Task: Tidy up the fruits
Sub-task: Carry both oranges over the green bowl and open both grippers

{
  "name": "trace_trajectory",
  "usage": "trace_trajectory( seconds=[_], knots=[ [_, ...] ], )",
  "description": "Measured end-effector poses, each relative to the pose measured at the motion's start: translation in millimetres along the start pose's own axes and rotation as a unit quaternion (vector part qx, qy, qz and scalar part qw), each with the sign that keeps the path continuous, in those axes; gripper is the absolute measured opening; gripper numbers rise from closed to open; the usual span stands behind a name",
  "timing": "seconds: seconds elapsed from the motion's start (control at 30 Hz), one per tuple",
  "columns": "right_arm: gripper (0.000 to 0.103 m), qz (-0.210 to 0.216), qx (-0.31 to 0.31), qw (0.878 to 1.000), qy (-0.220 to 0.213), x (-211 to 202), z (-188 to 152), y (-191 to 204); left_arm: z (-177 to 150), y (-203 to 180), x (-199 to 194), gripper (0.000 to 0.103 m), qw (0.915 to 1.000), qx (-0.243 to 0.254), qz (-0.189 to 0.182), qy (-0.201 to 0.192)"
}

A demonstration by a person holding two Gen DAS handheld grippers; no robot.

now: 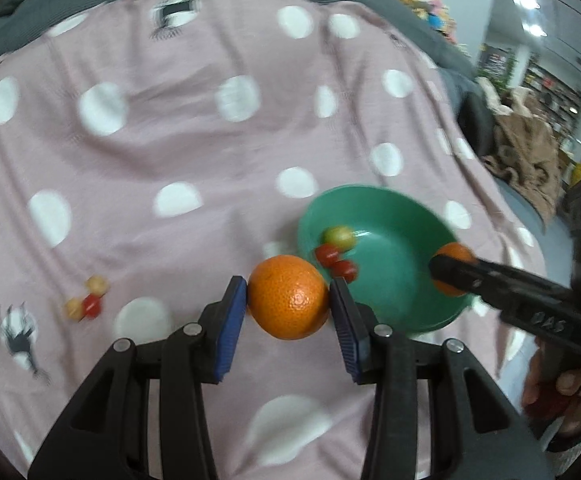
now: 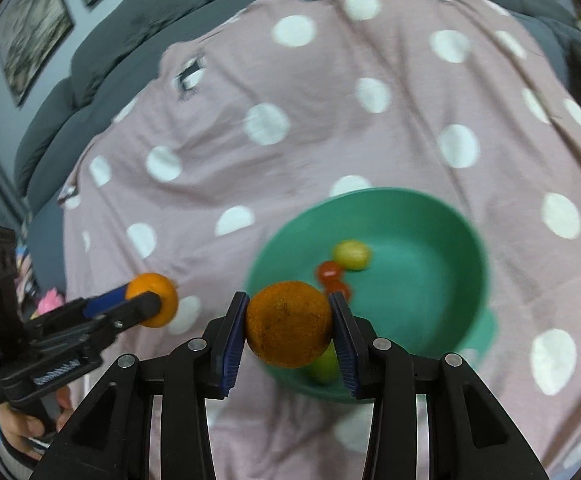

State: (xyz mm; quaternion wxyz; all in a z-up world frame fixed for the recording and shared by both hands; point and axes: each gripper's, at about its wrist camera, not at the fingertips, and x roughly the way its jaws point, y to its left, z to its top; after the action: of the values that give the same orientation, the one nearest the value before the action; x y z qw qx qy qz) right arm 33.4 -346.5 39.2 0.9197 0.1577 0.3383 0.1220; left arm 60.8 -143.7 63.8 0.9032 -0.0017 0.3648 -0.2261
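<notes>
Bedspread [image 1: 194, 152], pink with white dots, covers the whole work surface and carries every item below.

Green bowl [image 2: 430, 240] sits on the cloth at the near right; it holds 2 red and 2 yellow-green small fruits [image 2: 350, 255].

Left gripper [image 1: 288, 300]: jaws clamped on 1 orange [image 1: 288, 298], blue pads pressing its left and right flanks. This orange hangs above the cloth just left of the bowl rim, so the bowl lies to the right of and slightly beyond the fingers.

Right gripper [image 2: 289, 326]: jaws clamped on a 2nd, duller orange [image 2: 289, 324], pads on both flanks. Seen from the left wrist, this orange is already over the near right part of the bowl, making the right hand the nearer of the 2 to a drop point. Both oranges are round, so no long axis governs release.

Loose cluster [image 1: 86, 300] of 3 small fruits, 1 red and 2 pale, lies on the cloth far to the left, well apart from the bowl and not yet collected.

Judgement: release into the bowl probably falls to the right gripper first; the left needs a short rightward carry over the rim.
</notes>
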Motion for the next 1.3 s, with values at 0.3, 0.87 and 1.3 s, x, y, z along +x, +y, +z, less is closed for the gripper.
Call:
trace_trajectory(
  seconds=[0.3, 0.87, 1.3],
  knots=[
    [0.042, -0.043, 0.006, 0.999, 0.004, 4.4, -4.9, -30.0, 16.9, -52.3, 55.9, 0.042, 0.9976, 0.041, -0.043, 0.036],
    [0.042, -0.055, 0.004, 0.998, 0.025, 17.8, -14.7, -40.4, -4.2, -63.7, 95.8, 0.043, 0.9930, 0.080, -0.008, 0.086],
    [0.042, -0.052, 0.005, 0.998, 0.033, 18.9, -14.5, -38.5, -2.1, -58.0, 91.2, 0.044, 0.9950, 0.063, -0.010, 0.077]
  ],
)
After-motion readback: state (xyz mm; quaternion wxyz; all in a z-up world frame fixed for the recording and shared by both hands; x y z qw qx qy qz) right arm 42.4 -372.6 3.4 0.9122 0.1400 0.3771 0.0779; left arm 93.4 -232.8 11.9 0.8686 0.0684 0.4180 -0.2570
